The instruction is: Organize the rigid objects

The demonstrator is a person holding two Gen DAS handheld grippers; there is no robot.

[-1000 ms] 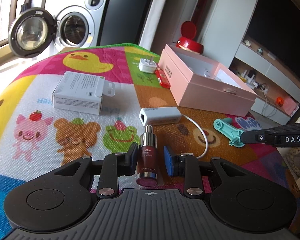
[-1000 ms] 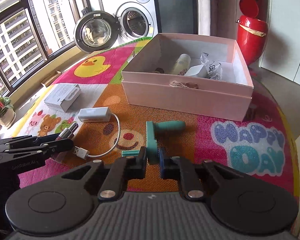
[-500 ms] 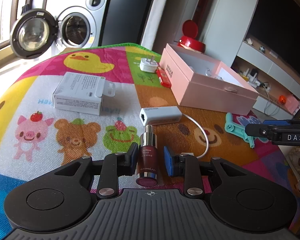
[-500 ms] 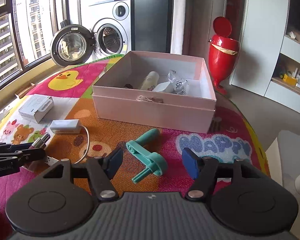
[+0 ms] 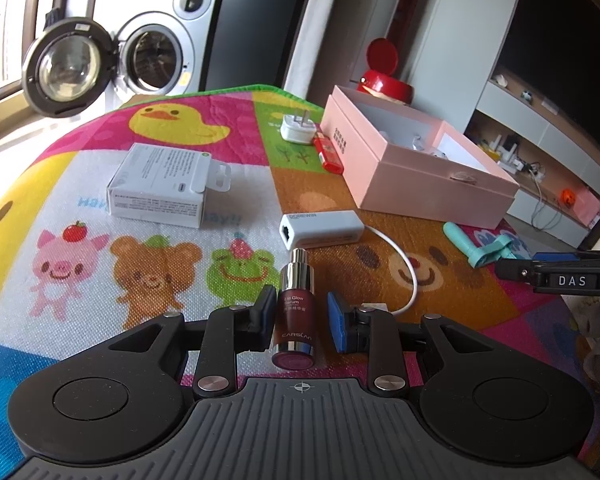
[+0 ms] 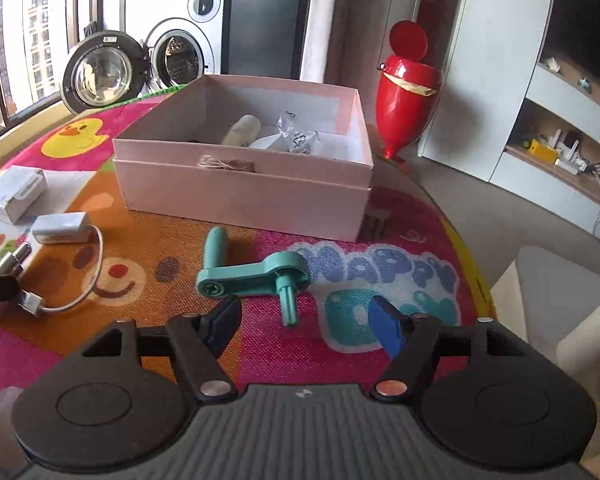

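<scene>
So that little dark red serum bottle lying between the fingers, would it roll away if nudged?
Probably: the serum bottle is round and lies on its side, so a sideways nudge may roll it. Its glossy body and metal neck look slippery. The woven mat might slow it.

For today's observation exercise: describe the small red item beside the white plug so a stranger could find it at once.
Start at the open pink box on the cartoon play mat. Against its outer wall on the washing-machine side lies a white plug; the red item lies right beside it. It is flat, slim and bright red, unlike the chunky white plug.
</scene>
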